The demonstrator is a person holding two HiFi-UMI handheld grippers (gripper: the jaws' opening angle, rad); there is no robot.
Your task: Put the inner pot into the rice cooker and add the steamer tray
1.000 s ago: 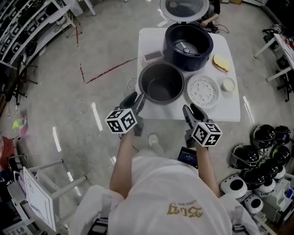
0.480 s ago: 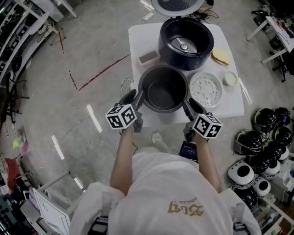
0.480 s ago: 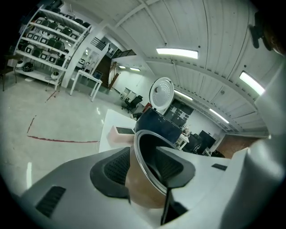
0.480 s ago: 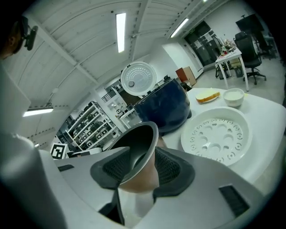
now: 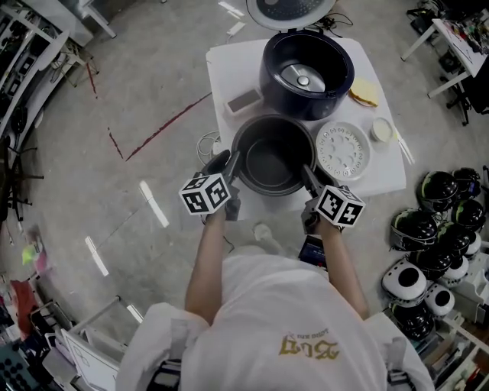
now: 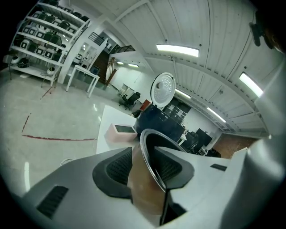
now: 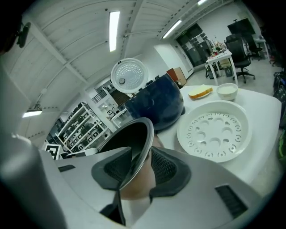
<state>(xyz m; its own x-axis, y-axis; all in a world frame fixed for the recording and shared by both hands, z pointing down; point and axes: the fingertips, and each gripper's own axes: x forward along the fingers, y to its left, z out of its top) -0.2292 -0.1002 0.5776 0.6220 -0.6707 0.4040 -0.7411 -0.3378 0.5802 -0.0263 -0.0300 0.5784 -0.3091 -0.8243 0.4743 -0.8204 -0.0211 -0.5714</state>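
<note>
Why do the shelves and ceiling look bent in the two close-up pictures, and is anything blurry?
Left gripper view: a wide-angle lens bows the shelves and ceiling lights, with dark corners; the inner pot up close looks soft. Right gripper view: same bulge, steamer tray sharp. Head view: lamp glare streaks the floor.

Cut off by the top edge of the head view: the rice cooker's lid (image 5: 290,11), only its lower part showing. Mostly hidden in both gripper views: the inner pot (image 6: 143,188), just 1 arc of rim and a strip of wall visible at lower centre. Too small to identify at upper right of the head view: a yellowish item (image 5: 365,93).
</note>
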